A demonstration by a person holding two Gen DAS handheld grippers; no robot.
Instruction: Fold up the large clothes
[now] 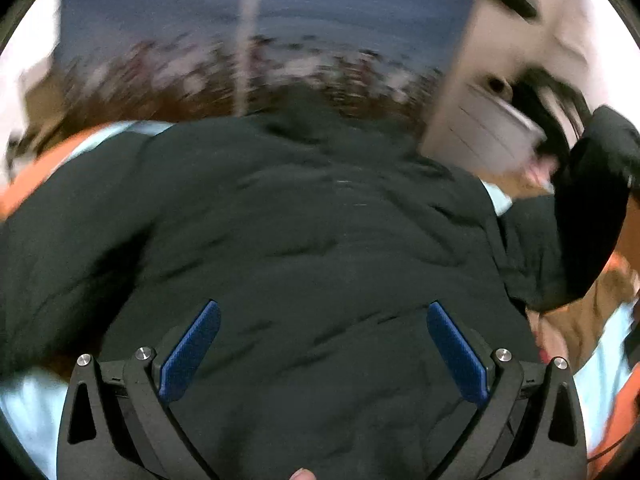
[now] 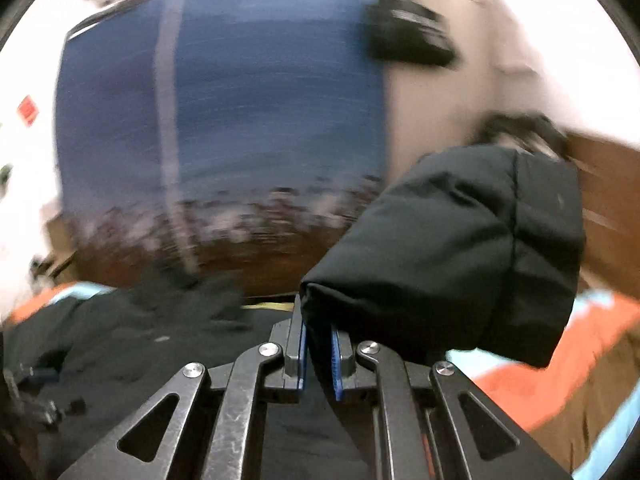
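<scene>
In the left wrist view, the left gripper (image 1: 323,354) hangs with its blue-padded fingers (image 1: 191,350) spread wide apart, nothing between them. Below and ahead lies the dark jacket (image 1: 304,232), a puffy garment spread flat and filling most of the frame. Its far edge meets a blurred brown floor (image 1: 208,92), and past that stands a blue wall panel (image 1: 320,0). An orange and pale-blue mat (image 1: 56,156) shows past the jacket's left edge and again at the lower right — the jacket covers most of it. At the right, a lifted fold of the jacket rises beside a beige wall (image 1: 500,60). The frame is motion-blurred, so finer seams cannot be read.

In the right wrist view, the right gripper (image 2: 319,354) is clamped onto an edge of the jacket (image 2: 460,240), the cloth pinched between the two blue pads (image 2: 336,364). The held part — thick, quilted, possibly a sleeve — bulges up and to the right of the fingers, raised off the mat (image 2: 560,364). The rest of the jacket lies low at the left. Ahead is the blue panel (image 2: 260,100), with the brown floor (image 2: 260,256) at its foot.
</scene>
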